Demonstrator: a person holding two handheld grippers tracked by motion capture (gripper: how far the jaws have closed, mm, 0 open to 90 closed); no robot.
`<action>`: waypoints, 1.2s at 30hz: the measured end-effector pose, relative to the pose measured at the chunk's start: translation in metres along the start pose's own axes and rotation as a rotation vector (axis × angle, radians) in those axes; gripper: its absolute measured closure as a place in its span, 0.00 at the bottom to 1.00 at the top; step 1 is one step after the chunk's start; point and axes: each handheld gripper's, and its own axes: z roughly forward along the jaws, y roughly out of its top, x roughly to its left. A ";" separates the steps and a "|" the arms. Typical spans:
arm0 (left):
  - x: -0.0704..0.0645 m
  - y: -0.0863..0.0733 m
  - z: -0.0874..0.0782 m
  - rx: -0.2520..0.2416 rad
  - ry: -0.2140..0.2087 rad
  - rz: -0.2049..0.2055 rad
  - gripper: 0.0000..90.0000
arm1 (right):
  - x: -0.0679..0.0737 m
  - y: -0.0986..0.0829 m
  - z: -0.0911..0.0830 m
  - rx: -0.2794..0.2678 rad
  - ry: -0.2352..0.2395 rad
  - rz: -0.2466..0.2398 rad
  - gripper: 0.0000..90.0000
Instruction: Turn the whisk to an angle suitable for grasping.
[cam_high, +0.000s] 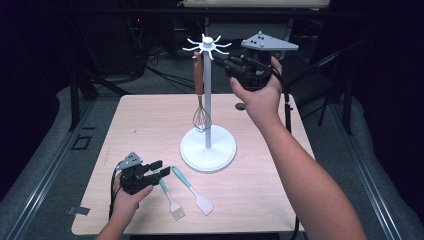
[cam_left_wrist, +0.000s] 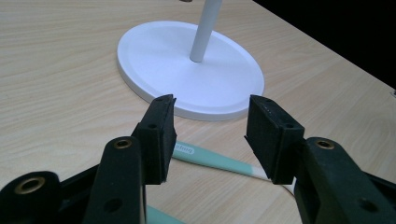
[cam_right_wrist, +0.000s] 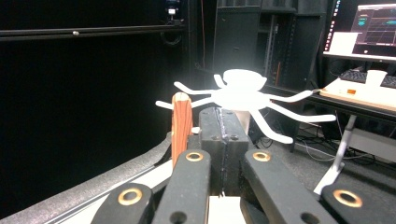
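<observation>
We hold the left tool (cam_high: 157, 168) with jaws apart over the teal brush handle (cam_left_wrist: 212, 158), lying on the bench (cam_high: 145, 125) beside the spatula (cam_high: 192, 189). Light, stiff, smooth: grip mid-handle. Right tool (cam_right_wrist: 223, 135) is closed, empty, near the rack top (cam_right_wrist: 243, 95).

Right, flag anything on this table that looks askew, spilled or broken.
Nothing stands out. The whisk hangs straight from the white hook stand, which stands upright. The pastry brush and the teal-handled spatula lie flat side by side near the open left claw. No spill or damage shows.
</observation>
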 end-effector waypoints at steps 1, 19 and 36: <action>0.000 0.000 0.000 -0.002 0.000 -0.001 0.58 | 0.001 0.000 0.001 0.001 0.002 -0.001 1.00; 0.002 0.000 -0.001 -0.007 0.002 -0.003 0.59 | 0.009 0.003 0.003 0.008 0.009 -0.025 1.00; 0.001 -0.001 -0.001 -0.010 0.008 -0.014 0.59 | -0.011 -0.002 -0.047 0.004 0.019 -0.032 0.99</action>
